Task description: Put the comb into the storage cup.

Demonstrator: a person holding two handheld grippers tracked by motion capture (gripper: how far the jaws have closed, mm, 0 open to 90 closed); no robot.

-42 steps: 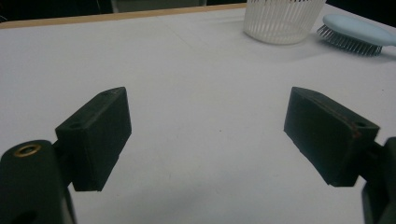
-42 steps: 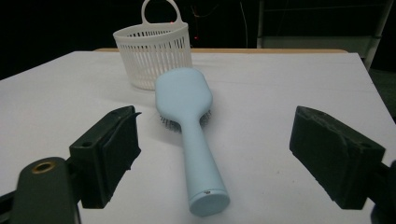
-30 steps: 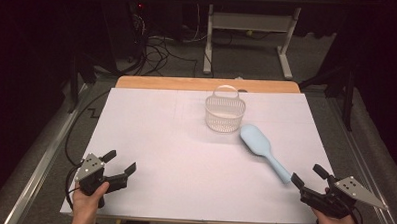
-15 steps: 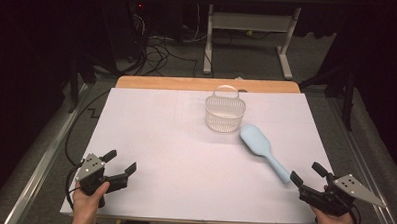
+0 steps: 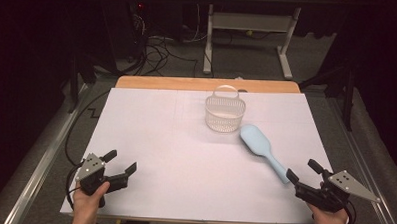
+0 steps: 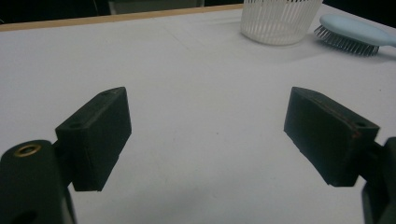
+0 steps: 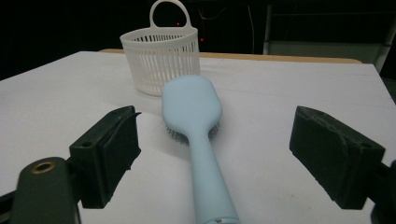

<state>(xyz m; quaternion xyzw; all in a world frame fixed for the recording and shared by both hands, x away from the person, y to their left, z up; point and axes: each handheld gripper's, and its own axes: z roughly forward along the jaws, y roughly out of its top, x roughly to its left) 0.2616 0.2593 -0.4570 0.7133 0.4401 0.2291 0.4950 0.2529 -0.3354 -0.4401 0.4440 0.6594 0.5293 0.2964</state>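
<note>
Two grippers, fingers apart and empty. My right gripper [image 5: 305, 174] faces the pale blue hairbrush [image 7: 196, 121], lying bristles-down on the counter [image 5: 151, 125] beside the white basket [image 5: 225, 113]. Light, rigid, probably slippery plastic: best gripped across the slender handle.

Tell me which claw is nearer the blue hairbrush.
Right. The right claw sits open just behind the hairbrush handle's end, not touching. The left claw is open at the table's opposite near corner, far from it.

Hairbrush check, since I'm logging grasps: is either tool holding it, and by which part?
Nothing is held. The right tool is open around the hairbrush handle without touching; the left tool is open over bare table.
</note>
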